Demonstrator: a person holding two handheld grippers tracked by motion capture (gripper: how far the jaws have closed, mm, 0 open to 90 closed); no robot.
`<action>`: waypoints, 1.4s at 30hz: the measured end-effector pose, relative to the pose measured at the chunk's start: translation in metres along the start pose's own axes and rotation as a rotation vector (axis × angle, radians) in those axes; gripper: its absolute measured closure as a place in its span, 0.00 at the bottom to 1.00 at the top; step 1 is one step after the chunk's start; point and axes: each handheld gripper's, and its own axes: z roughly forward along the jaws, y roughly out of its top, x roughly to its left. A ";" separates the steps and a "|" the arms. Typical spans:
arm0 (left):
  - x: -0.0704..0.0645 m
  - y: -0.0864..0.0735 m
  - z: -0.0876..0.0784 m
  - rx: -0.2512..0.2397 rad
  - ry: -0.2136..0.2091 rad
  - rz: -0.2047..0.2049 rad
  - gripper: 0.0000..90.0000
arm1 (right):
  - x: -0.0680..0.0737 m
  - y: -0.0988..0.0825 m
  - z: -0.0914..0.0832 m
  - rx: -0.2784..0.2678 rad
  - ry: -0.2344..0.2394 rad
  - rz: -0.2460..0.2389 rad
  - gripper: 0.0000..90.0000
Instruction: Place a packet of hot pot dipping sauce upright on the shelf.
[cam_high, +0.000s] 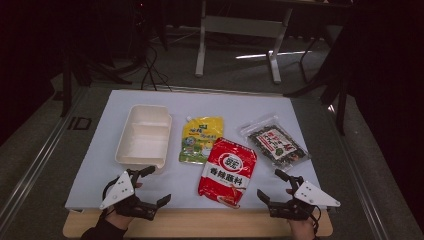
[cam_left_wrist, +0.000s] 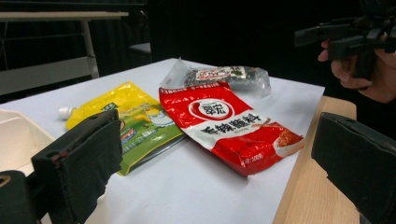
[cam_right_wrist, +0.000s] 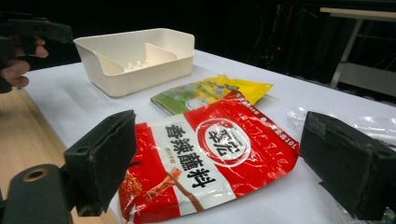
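Observation:
A red pouch (cam_high: 227, 171) (cam_left_wrist: 231, 126) (cam_right_wrist: 205, 154) lies flat at the front middle of the white mat (cam_high: 100, 150). Left of it rests a yellow spouted pouch (cam_high: 201, 139) (cam_left_wrist: 130, 119) (cam_right_wrist: 210, 93), and a clear dark-filled bag (cam_high: 277, 143) (cam_left_wrist: 224, 77) lies at the right. A cream two-compartment tray (cam_high: 144, 136) (cam_right_wrist: 135, 60) stands at the left. My left gripper (cam_high: 152, 186) (cam_left_wrist: 215, 163) hovers open near the tray's front corner, nothing between its jaws. My right gripper (cam_high: 274, 185) (cam_right_wrist: 217, 163) is open just right of the red pouch, also holding nothing.
The mat covers a wooden table (cam_high: 200, 225) whose bare front strip shows under both hands. Behind the table stand a white desk frame (cam_high: 240, 30) and dark stands with cables on the floor.

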 end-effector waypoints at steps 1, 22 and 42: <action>0.000 0.000 0.000 0.000 0.002 -0.001 0.03 | 0.001 0.000 0.000 0.000 0.012 -0.001 0.12; -0.003 0.000 0.003 0.023 -0.005 0.013 0.03 | 0.010 0.032 -0.002 -0.017 0.019 0.018 0.14; -0.003 -0.001 0.004 0.031 -0.012 0.007 0.03 | -0.036 0.057 0.041 0.039 -0.018 0.075 0.12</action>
